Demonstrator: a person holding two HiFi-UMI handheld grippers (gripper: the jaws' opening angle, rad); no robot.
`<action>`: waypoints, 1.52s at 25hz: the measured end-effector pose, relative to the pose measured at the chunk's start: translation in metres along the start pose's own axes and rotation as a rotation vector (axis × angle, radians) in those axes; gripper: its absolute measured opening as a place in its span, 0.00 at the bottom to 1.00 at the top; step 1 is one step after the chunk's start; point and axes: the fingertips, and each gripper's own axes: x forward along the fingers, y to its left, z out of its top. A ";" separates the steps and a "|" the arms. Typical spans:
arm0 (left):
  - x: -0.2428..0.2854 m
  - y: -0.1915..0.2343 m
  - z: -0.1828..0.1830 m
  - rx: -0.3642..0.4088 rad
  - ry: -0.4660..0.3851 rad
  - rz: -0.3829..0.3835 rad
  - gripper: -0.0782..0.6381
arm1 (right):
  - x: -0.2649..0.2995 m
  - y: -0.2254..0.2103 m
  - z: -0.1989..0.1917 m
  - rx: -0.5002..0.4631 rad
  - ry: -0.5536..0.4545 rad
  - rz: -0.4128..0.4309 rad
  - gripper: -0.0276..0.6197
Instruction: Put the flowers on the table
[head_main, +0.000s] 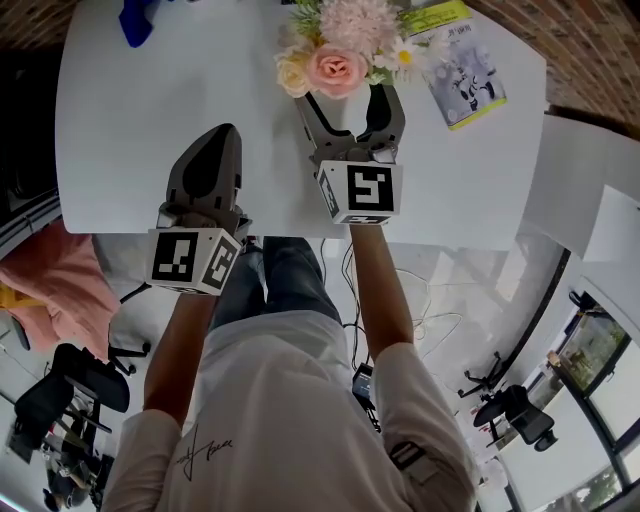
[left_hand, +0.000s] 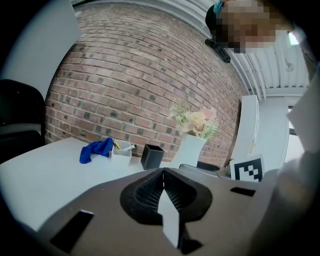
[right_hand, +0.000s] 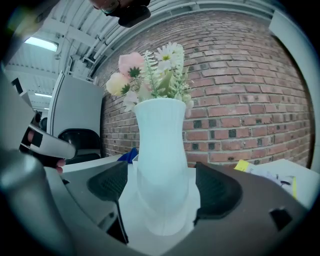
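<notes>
Right tool (right_hand: 162, 189) released, jaws spread either side of the vase (right_hand: 159, 145) of flowers (right_hand: 150, 75) standing upright on the bench (head_main: 150, 100), so placement looks done; left tool (left_hand: 162, 192) clenched empty, held clear.

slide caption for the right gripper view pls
White vase of flowers on the table between the open jaws of the right gripper, brick wall behind

White T-shirt (head_main: 300, 420), blue jeans (head_main: 285, 275), grey left gripper (head_main: 224, 130), right gripper (head_main: 345, 95)
</notes>
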 end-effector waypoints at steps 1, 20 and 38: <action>-0.001 0.000 0.001 -0.001 -0.001 -0.002 0.12 | -0.003 0.000 -0.001 0.002 0.002 -0.005 0.68; -0.028 -0.029 0.025 0.014 -0.047 -0.061 0.12 | -0.075 0.018 0.017 0.070 0.024 -0.046 0.68; -0.096 -0.066 0.043 0.046 -0.058 -0.164 0.12 | -0.152 0.078 0.062 0.046 -0.010 -0.029 0.49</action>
